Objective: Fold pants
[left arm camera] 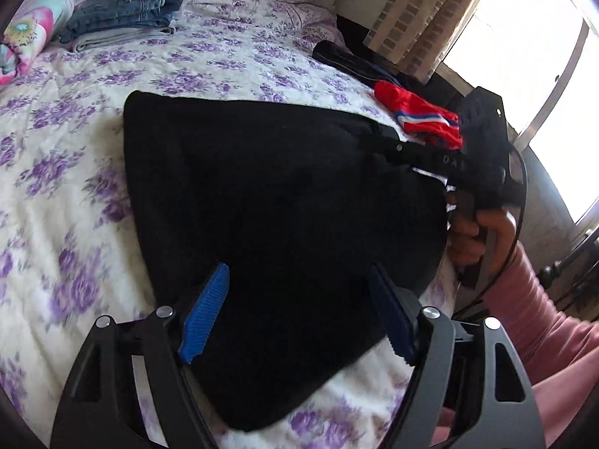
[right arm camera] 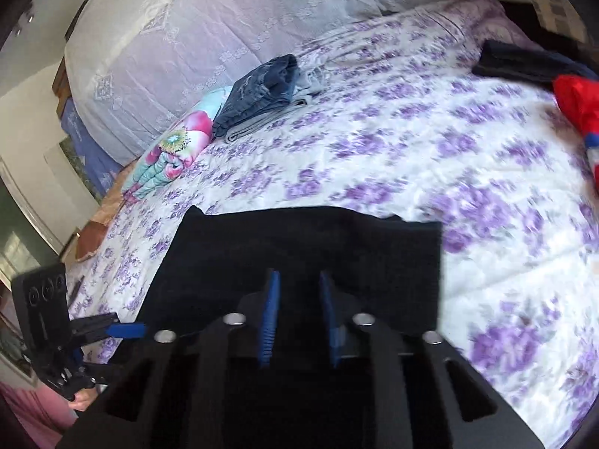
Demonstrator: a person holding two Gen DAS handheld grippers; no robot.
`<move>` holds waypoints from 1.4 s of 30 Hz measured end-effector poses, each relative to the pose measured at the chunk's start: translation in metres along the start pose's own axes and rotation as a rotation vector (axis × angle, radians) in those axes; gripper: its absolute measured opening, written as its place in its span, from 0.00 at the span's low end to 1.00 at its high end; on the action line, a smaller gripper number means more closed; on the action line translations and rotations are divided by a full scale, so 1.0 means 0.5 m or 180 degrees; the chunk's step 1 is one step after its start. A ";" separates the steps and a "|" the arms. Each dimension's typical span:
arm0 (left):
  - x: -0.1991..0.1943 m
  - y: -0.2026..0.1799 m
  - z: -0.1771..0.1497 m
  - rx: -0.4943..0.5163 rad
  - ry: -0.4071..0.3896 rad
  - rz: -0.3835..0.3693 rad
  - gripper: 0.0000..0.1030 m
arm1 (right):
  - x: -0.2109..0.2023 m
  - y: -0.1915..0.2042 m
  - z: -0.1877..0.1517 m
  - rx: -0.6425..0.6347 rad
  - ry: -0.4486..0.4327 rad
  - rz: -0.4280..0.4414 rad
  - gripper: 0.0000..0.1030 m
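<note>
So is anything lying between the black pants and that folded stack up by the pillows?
Nothing visible. Between the black pants and the folded stack there is only bare floral bedspread. The red garment and a dark one lie off to the right, clear of that path.

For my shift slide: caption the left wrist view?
Open left gripper above folded black pants on floral bedspread, folded jeans behind.

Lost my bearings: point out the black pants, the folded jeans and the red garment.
black pants (left arm camera: 262, 205), left wrist view, middle of the fabric
folded jeans (right arm camera: 258, 89), right wrist view, top face
red garment (left arm camera: 419, 112), left wrist view, upper fold
</note>
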State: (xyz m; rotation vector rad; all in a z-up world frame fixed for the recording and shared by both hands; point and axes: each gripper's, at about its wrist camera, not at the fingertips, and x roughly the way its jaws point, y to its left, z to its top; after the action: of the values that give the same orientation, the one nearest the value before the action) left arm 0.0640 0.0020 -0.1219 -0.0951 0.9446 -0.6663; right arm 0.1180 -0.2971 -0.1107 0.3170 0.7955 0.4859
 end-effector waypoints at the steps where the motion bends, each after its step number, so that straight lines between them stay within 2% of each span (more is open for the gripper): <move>1: -0.008 -0.002 -0.007 0.0051 0.0010 0.0044 0.71 | -0.011 -0.015 0.000 0.0078 0.0009 0.0058 0.09; 2: -0.021 -0.005 -0.015 0.0130 0.0049 0.0094 0.71 | -0.029 -0.021 -0.015 0.0099 0.0007 0.0092 0.10; 3: -0.031 -0.007 -0.012 0.0154 0.0088 0.0100 0.71 | -0.037 -0.025 -0.013 0.0109 -0.0012 0.0077 0.14; 4: -0.047 -0.001 -0.007 0.0150 0.0131 0.0098 0.72 | -0.059 -0.022 -0.009 0.0088 -0.0089 -0.0007 0.21; 5: -0.065 0.008 0.003 0.0114 0.0147 0.0103 0.72 | -0.076 -0.021 -0.007 0.0075 -0.0160 -0.0008 0.39; 6: -0.086 0.023 0.023 0.0054 0.0104 0.0134 0.78 | -0.091 -0.022 0.000 0.0075 -0.0245 0.0018 0.46; 7: -0.105 0.036 0.040 0.0011 0.0024 0.0167 0.82 | -0.104 -0.023 0.008 0.0074 -0.0310 0.0047 0.47; 8: -0.124 0.055 0.068 -0.0028 -0.0091 0.0245 0.88 | -0.110 -0.028 0.020 0.0071 -0.0326 0.0064 0.47; 10: -0.131 0.083 0.106 -0.0060 -0.0163 0.0326 0.89 | -0.103 -0.052 0.042 0.0127 -0.0277 0.0001 0.47; 11: -0.125 0.099 0.122 -0.0092 -0.0137 0.0275 0.90 | -0.095 -0.065 0.047 0.0160 -0.0211 -0.0010 0.47; 15: -0.043 0.185 0.165 -0.0599 0.0220 0.0102 0.90 | -0.043 -0.129 0.050 0.0339 0.0198 0.0009 0.49; 17: -0.007 0.207 0.163 -0.0810 0.0374 0.0135 0.90 | -0.021 -0.143 0.044 0.0410 0.0396 0.0149 0.51; 20: 0.012 0.216 0.146 -0.1004 0.0463 -0.0024 0.90 | -0.006 -0.142 0.038 0.0412 0.0515 0.0303 0.58; 26: -0.023 0.190 0.069 -0.1041 0.0541 -0.0219 0.90 | 0.039 -0.152 0.049 0.0476 0.0659 0.0569 0.58; 30: -0.041 0.150 0.028 -0.0868 0.0558 -0.0132 0.90 | 0.081 -0.145 0.064 0.0457 0.0834 0.0876 0.60; 32: -0.046 0.128 0.011 -0.0829 0.0603 -0.0164 0.90 | 0.089 -0.135 0.068 0.0426 0.0893 0.0924 0.66; 34: -0.045 0.112 -0.001 -0.0818 0.0639 -0.0217 0.91 | 0.090 -0.128 0.067 0.0388 0.0965 0.0994 0.66; 38: -0.041 0.075 -0.011 -0.0697 0.0645 -0.0170 0.92 | 0.069 -0.127 0.049 0.0317 0.1153 0.1186 0.64; 40: -0.034 0.063 -0.012 -0.0722 0.0672 -0.0331 0.92 | 0.063 -0.134 0.047 0.0345 0.1143 0.1215 0.63; 42: -0.019 0.057 -0.006 -0.0678 0.0682 -0.0307 0.92 | 0.073 -0.135 0.052 0.0420 0.1097 0.1226 0.63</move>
State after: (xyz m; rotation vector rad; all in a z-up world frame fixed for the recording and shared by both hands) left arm 0.0719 0.0310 -0.1268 -0.2635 1.2223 -0.6721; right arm 0.1789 -0.3372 -0.1456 0.5223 1.1111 0.8668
